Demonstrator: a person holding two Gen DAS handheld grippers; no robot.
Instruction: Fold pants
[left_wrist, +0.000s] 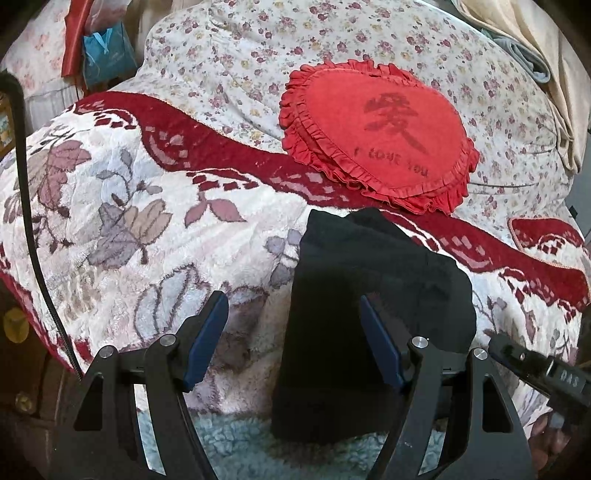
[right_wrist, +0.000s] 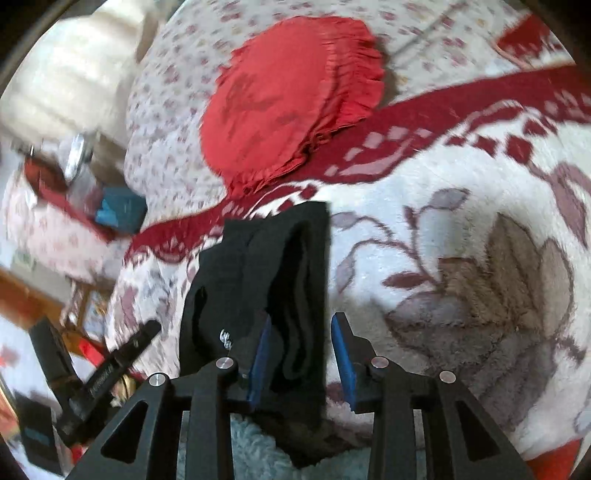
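Note:
The black pants (left_wrist: 369, 302) lie folded in a narrow bundle on the floral blanket (left_wrist: 110, 206). My left gripper (left_wrist: 293, 306) is open above their left edge; its right finger is over the cloth, its left finger over the blanket. In the right wrist view the pants (right_wrist: 266, 266) run away from me, and my right gripper (right_wrist: 301, 328) is open with its fingers on either side of the bundle's right part, not pinching it. The left gripper's finger (right_wrist: 122, 354) shows at lower left. The right gripper's tip (left_wrist: 524, 362) shows at lower right in the left wrist view.
A red heart-shaped ruffled pillow (left_wrist: 376, 136) lies just beyond the pants, also in the right wrist view (right_wrist: 288, 96). A flowered quilt (left_wrist: 236, 51) is behind it. A pale blue fleece edge (left_wrist: 229, 443) lies under the near end. A black cable (left_wrist: 26, 177) hangs at left.

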